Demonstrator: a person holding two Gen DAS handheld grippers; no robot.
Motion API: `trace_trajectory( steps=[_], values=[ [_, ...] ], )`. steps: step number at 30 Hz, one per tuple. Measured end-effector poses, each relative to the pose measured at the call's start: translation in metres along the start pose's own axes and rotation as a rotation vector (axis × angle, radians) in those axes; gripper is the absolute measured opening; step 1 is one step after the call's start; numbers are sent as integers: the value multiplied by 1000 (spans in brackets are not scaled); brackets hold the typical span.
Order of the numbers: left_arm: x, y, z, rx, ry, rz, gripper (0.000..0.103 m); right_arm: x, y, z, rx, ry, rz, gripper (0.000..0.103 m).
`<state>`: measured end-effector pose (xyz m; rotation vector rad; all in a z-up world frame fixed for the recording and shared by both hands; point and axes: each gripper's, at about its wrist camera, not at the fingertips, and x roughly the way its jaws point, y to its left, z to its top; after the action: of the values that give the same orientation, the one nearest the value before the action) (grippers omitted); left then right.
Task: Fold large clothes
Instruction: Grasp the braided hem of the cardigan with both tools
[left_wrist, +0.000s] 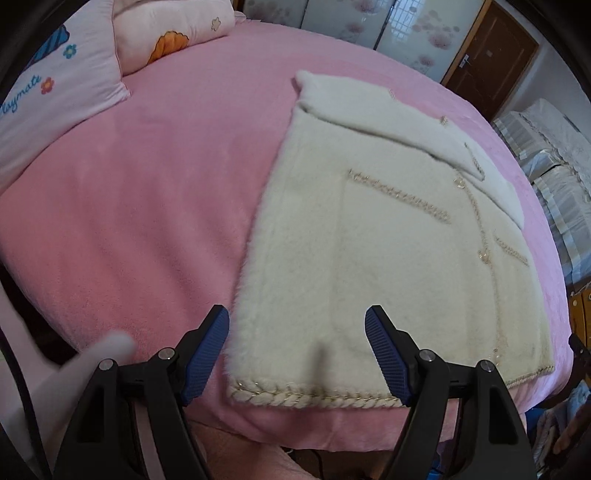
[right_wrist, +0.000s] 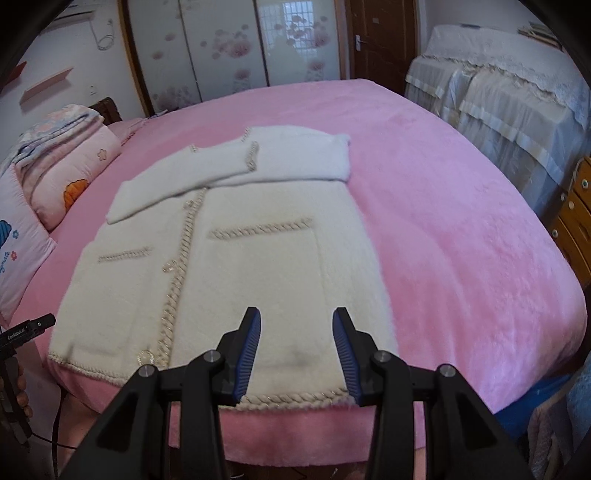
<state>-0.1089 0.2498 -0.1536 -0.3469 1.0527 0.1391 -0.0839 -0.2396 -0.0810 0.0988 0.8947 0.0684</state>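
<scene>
Cream fuzzy cardigan (right_wrist: 221, 266) is lying sleeves-folded; left gripper (left_wrist: 297, 354), right gripper (right_wrist: 297, 354) are hovering at 6 o'clock, jaws apart, empty, likely targeting hem (right_wrist: 295, 398) for lifting.

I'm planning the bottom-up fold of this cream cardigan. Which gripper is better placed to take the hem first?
Slight edge to the right gripper: open above the braided hem of the cardigan, well inside its corner. The left gripper, also open, straddles the hem's left corner.

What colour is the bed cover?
Pink bed cover, clearest in the right wrist view.
</scene>
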Motion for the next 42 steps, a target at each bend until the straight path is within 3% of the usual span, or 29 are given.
trace_trajectory(
  steps=[4,15,27,39,42],
  values=[
    [8,-3,-8,37,11,-23,75,10,-15,-12,38,44,-17,41],
    [48,1,-12,24,73,8,76,35,-68,-31,177,134,-8,41],
    [71,-1,-15,32,68,-80,102,75,-87,-49,275,191,168,41],
    [80,-8,-16,45,61,-83,102,86,-84,-52,269,177,202,40],
    [75,-10,-18,41,52,-75,94,86,-83,-51,259,174,198,40]
  ],
)
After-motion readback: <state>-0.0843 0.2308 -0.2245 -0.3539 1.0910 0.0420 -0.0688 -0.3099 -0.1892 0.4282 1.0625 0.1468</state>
